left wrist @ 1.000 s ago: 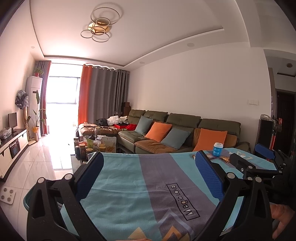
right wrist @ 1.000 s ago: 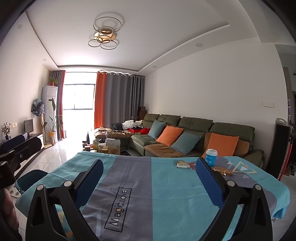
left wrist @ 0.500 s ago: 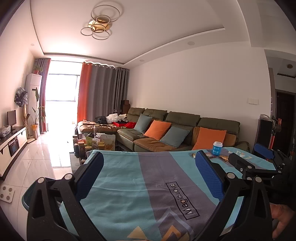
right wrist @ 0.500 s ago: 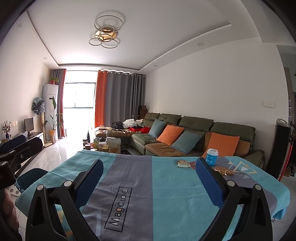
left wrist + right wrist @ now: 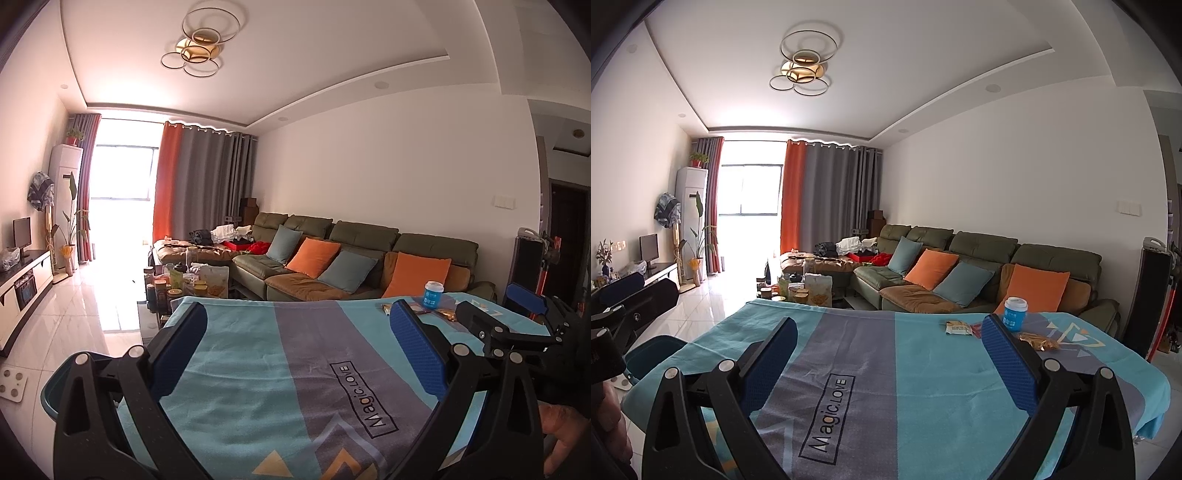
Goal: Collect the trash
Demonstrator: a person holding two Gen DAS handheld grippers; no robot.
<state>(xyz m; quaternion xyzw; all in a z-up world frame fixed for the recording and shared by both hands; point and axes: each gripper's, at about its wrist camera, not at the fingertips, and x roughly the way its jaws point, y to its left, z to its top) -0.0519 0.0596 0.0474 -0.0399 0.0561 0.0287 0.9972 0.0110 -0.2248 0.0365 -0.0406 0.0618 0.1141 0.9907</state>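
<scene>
Living-room furniture fills the background: a green sofa [image 5: 990, 258] with orange and blue cushions is seen behind a table covered by a turquoise and grey cloth [image 5: 886, 369]. Beside the table's left edge a dark teal bin [image 5: 653, 354] is glimpsed, at about nine o'clock in the right wrist view; it is judged the likely place for the trash. Both tools are held above the near part of the cloth, empty, with the jaws spread wide: the left gripper [image 5: 295, 354] and the right gripper [image 5: 886, 358].

The trash is grouped at the far right of the cloth, at about two o'clock from the right gripper: a blue cup with a white lid [image 5: 1015, 314], a pale snack wrapper [image 5: 957, 328], a red scrap [image 5: 977, 329] partly hidden by the finger, and a golden crinkled wrapper [image 5: 1036, 341].

Reaching out is judged the step in hand. The right gripper is better placed. The flat wrappers are best pinched at a raised edge, so that the cloth is not caught.
</scene>
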